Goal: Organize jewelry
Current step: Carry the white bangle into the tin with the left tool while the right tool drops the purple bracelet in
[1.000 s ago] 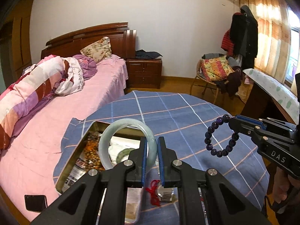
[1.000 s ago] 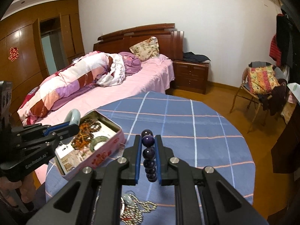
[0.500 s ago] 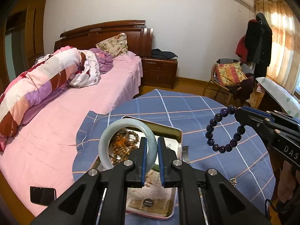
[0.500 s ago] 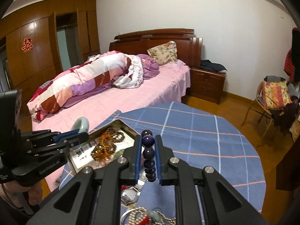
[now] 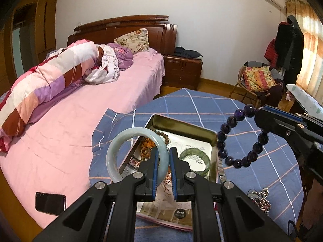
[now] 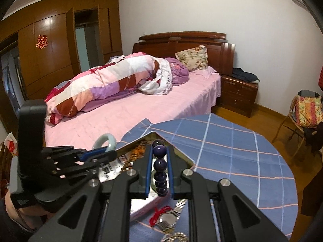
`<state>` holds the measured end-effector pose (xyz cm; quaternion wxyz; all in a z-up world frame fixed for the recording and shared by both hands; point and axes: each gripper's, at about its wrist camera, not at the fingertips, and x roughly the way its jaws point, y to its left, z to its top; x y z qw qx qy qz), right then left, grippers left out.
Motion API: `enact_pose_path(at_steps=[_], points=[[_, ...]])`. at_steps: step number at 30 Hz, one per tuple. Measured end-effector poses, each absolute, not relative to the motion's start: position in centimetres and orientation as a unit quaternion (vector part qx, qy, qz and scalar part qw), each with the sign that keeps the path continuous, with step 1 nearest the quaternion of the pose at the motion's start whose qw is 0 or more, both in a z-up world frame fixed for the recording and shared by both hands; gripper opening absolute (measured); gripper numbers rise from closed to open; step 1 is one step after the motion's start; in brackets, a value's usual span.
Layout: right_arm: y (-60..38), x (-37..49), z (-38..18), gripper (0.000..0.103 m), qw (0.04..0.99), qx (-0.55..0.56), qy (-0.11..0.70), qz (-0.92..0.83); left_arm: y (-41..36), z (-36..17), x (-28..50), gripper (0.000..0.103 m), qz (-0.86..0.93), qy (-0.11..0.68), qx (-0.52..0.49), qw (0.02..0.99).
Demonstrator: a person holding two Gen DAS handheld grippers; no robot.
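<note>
Left wrist view: my left gripper (image 5: 163, 161) has its jaws clenched on the pale jade bangle (image 5: 137, 153), pinched at one side of the ring, the rest sticking out over the near-left corner of the open tin box (image 5: 182, 126). Risk: smooth hard stone in an edge pinch could swivel or slip, and a fall onto the green bangle (image 5: 194, 161) already in the tin might chip both. The purple bead bracelet (image 5: 239, 136) hangs from the right gripper over the tin's right rim.

Right wrist view: my right gripper (image 6: 159, 169) has its jaws clamped on that bracelet, glossy dark beads in a line between the pads. It may swing and land outside on the bench (image 6: 232, 151), near the wristwatch (image 6: 170, 218).
</note>
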<state>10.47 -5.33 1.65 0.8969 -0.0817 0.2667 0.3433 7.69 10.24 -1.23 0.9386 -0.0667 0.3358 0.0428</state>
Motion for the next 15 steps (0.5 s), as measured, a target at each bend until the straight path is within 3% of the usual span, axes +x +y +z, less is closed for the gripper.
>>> enact_pose_path(at_steps=[15], points=[[-2.5,11.4,-2.2,0.016,0.877,-0.087,0.311,0.356,11.0,-3.0,8.1,0.01,0.048,0.355,-0.074,0.931]])
